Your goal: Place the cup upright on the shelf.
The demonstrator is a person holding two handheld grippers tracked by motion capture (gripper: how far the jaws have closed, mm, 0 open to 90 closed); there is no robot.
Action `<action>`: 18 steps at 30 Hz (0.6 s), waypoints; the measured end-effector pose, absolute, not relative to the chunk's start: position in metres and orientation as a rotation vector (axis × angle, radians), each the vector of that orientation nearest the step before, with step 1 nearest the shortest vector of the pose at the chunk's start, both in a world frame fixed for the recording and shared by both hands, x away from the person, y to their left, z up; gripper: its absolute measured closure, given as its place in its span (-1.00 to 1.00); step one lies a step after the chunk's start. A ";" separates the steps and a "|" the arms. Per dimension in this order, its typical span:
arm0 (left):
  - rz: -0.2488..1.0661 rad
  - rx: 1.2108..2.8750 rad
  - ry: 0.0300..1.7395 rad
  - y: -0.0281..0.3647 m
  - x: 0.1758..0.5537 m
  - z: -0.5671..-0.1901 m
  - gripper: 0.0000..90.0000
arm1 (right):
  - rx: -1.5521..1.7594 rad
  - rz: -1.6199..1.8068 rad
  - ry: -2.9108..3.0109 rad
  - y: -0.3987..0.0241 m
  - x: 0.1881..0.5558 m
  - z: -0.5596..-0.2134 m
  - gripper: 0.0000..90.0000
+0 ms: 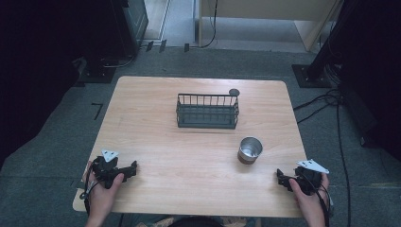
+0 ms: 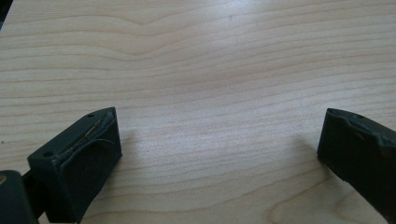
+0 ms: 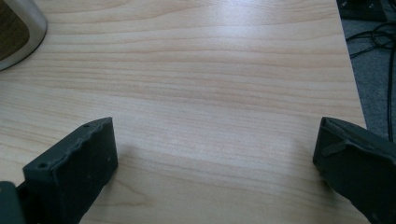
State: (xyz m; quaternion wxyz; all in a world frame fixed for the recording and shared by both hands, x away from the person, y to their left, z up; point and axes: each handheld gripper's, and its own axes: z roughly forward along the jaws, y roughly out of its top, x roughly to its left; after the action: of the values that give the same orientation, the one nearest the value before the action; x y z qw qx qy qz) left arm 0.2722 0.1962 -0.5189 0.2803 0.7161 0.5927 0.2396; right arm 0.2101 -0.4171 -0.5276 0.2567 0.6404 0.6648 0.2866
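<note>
A dark wire basket (image 1: 207, 111) stands at the middle of the wooden table (image 1: 198, 142), toward its far side. A shiny metal cup (image 1: 249, 150) stands upright to the right of centre, and its edge shows at the upper left of the right gripper view (image 3: 18, 32). My left gripper (image 1: 126, 170) rests at the near left corner, held by a hand; its jaws stand wide open over bare wood (image 2: 219, 135). My right gripper (image 1: 283, 179) rests at the near right, also open with nothing between its jaws (image 3: 215, 144).
A small round dark object (image 1: 234, 92) sits just behind the basket's right end. Black stands and cables (image 1: 326, 101) lie on the grey carpet around the table. The table's right edge (image 3: 355, 84) runs close beside my right gripper.
</note>
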 end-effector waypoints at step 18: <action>0.643 1.920 1.588 0.196 0.272 -0.519 -1.00 | 1.687 0.904 1.783 -0.401 0.205 -0.507 -0.84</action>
State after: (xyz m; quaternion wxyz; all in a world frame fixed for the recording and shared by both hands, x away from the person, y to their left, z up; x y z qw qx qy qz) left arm 0.2722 0.1962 -0.5189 0.2801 0.7163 0.5925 0.2397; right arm 0.2045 -0.4012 -0.5072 0.2599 0.6227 0.6583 0.3337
